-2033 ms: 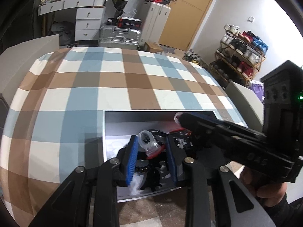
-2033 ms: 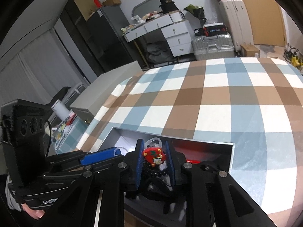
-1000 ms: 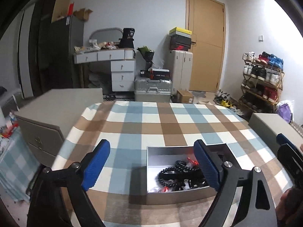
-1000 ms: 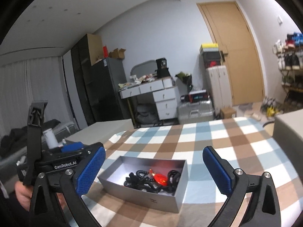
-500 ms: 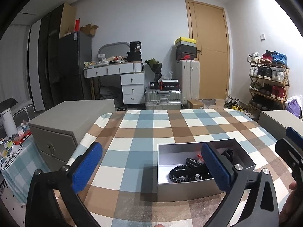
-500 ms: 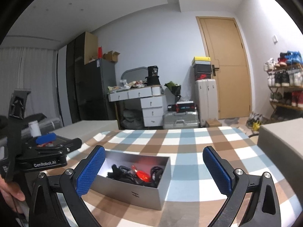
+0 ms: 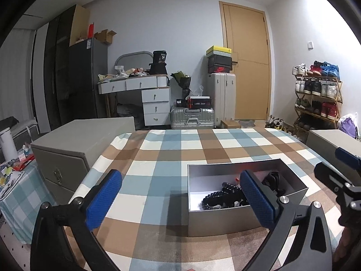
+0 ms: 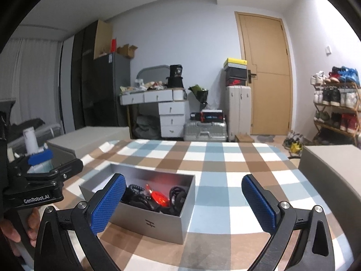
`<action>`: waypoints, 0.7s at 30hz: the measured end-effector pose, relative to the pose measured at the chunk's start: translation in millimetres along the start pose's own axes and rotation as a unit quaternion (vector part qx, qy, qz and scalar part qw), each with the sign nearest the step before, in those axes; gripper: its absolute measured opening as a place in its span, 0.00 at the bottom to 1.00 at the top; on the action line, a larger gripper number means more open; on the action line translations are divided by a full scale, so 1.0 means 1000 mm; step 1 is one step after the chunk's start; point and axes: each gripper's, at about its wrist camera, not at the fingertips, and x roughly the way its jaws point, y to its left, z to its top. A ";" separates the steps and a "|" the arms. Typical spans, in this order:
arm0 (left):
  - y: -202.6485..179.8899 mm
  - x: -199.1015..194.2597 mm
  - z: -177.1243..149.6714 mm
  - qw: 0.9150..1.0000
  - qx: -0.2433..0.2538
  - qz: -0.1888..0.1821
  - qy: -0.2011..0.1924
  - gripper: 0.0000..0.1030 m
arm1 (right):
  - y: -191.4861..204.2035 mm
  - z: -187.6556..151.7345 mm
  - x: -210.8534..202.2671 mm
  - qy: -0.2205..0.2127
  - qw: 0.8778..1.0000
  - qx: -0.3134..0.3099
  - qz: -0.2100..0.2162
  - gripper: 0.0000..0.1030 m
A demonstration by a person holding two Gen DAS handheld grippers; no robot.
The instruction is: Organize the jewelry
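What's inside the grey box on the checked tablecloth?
Inside the grey box: black bead strands, dark cords and a red ornament, all tangled. Anything beneath the tangle, and the near corners, are hidden.

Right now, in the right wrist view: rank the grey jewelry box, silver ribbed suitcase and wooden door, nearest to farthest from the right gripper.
1. Grey open jewelry box: on the checked tablecloth, just ahead of the right gripper, toward its left finger.
2. Silver ribbed suitcase: lying on the floor past the table's far edge, centre.
3. Wooden door: in the back wall, right of centre.
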 end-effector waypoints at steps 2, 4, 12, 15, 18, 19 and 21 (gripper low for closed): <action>0.000 -0.001 -0.001 1.000 -0.001 -0.003 -0.005 0.99 | 0.002 -0.001 0.000 0.001 1.000 -0.006 -0.002 1.00; 0.001 0.000 -0.004 1.000 -0.005 -0.005 -0.005 0.99 | 0.001 -0.001 0.000 0.001 1.000 -0.005 -0.004 1.00; 0.000 -0.006 -0.006 1.000 -0.005 -0.013 -0.015 0.99 | 0.000 0.000 0.000 0.004 1.000 -0.005 -0.004 1.00; 0.001 -0.004 -0.005 1.000 -0.008 -0.003 -0.012 0.99 | 0.000 0.000 0.001 0.004 1.000 -0.005 -0.004 1.00; 0.002 -0.005 -0.005 1.000 -0.011 -0.004 -0.013 0.99 | 0.000 0.000 0.000 0.005 1.000 -0.006 -0.003 1.00; 0.002 -0.004 -0.005 1.000 -0.012 -0.004 -0.013 0.99 | 0.001 0.000 0.001 0.006 1.000 -0.006 -0.002 1.00; 0.003 -0.004 -0.005 1.000 -0.013 -0.004 -0.014 0.99 | 0.001 -0.001 0.001 0.006 1.000 -0.005 -0.001 1.00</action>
